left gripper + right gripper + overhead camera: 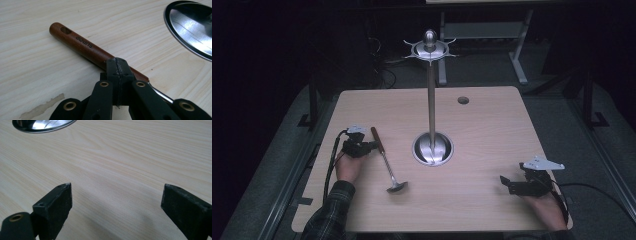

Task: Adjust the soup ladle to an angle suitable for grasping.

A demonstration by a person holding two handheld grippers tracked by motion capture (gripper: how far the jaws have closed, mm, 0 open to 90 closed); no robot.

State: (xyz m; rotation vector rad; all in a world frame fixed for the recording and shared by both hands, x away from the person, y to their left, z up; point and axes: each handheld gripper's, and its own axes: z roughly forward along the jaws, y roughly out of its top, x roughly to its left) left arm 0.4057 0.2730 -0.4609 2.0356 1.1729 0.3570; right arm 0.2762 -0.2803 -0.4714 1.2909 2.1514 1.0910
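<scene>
A ladle lies flat on the wooden table (482,125), left of centre. Its brown wooden handle (377,139) (82,46) points away from me and its steel bowl (397,186) lies nearer me. My left gripper (373,145) (117,63) is shut, jaws pressed together, with the tips over the lower part of the handle; nothing shows between them. My right gripper (507,184) (116,195) rests near the table's right front, jaws wide open over bare wood.
A steel utensil stand rises from the table's middle: a round mirrored base (432,148) (192,27) (42,125), a tall pole (431,100) and a hooked crown (430,49). A cable hole (463,100) sits at the back. Desk legs stand behind the table.
</scene>
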